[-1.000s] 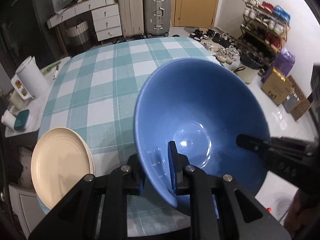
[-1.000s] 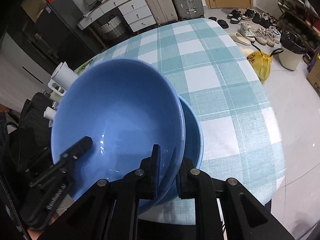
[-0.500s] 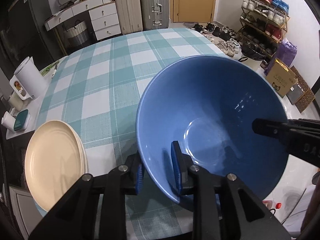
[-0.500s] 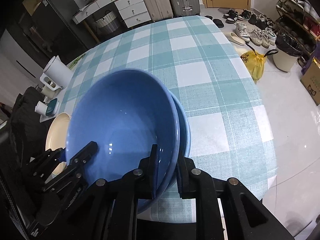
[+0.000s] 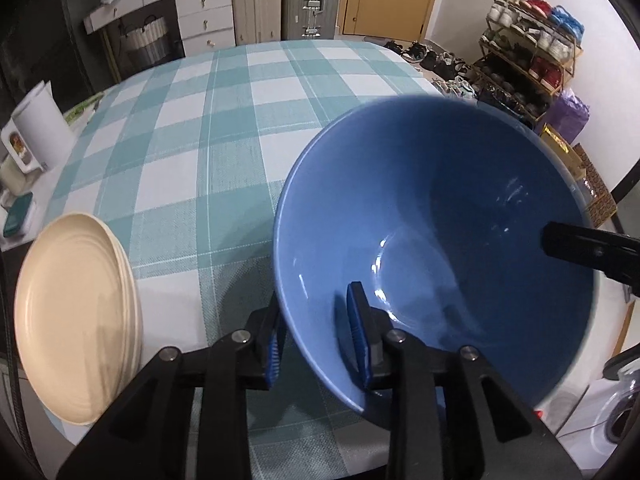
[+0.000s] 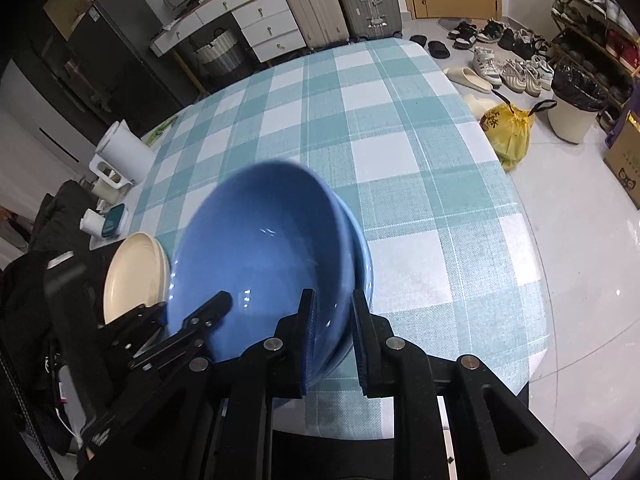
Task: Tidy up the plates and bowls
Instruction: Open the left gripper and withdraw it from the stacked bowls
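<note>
blue bowl (image 5: 440,240) | right view only: second bowl (image 6: 362,264) beneath

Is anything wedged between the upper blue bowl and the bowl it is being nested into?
Nothing visible. The upper blue bowl sits inside the lower blue bowl, of which only a rim sliver shows. Both grippers' fingers straddle the rims, the left gripper's jaws opening.

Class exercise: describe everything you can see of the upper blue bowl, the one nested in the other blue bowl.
The upper blue bowl is deep, round, glossy and empty, ceramic by its look, with highlights on its inner wall. It sits tilted inside a matching lower bowl on the checked tablecloth, beside cream plates. The left gripper straddles its near rim, jaws opening, pads apart from the wall; the right gripper straddles both bowls' rims.
</note>
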`<state>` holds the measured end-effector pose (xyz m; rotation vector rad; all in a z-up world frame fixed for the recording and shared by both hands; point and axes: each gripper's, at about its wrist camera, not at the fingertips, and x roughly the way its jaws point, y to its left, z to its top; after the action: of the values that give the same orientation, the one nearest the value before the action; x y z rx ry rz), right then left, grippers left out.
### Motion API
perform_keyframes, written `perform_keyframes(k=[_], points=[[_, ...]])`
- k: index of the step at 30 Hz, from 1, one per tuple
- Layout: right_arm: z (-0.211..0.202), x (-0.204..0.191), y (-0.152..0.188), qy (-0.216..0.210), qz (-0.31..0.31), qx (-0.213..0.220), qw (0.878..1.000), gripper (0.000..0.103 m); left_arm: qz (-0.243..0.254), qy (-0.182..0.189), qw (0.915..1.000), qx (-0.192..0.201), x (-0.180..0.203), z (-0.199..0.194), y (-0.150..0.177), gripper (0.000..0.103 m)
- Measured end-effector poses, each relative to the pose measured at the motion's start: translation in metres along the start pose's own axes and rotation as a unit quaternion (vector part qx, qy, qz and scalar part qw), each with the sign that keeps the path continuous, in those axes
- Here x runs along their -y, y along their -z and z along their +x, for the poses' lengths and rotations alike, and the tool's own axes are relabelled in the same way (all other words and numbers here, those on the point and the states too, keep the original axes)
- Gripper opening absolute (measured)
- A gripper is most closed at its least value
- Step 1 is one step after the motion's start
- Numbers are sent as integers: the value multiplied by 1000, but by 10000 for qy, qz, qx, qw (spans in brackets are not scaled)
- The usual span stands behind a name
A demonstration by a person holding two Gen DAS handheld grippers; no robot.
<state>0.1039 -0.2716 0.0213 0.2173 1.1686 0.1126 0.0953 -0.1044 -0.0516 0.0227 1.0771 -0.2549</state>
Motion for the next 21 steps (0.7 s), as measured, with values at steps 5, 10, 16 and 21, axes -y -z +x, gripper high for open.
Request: perform_keyframes(k=[5,10,16,21], points=[[-18,8,1,-50,19,322,9995,17,-196,135,9997,35,-7,-3,1,34],[-26,15,13,-348,227,472,9980,17,-320,261,9991,92,-12,-14,3,38],[-57,-9,45,-567,-275,1446,9875,17,-504,254,9966,595,-18,-47,9,49],[-88,-25,82,-745,-439,2612,9614,26,-301,-190,9901,1358,-16,-87,24,54]])
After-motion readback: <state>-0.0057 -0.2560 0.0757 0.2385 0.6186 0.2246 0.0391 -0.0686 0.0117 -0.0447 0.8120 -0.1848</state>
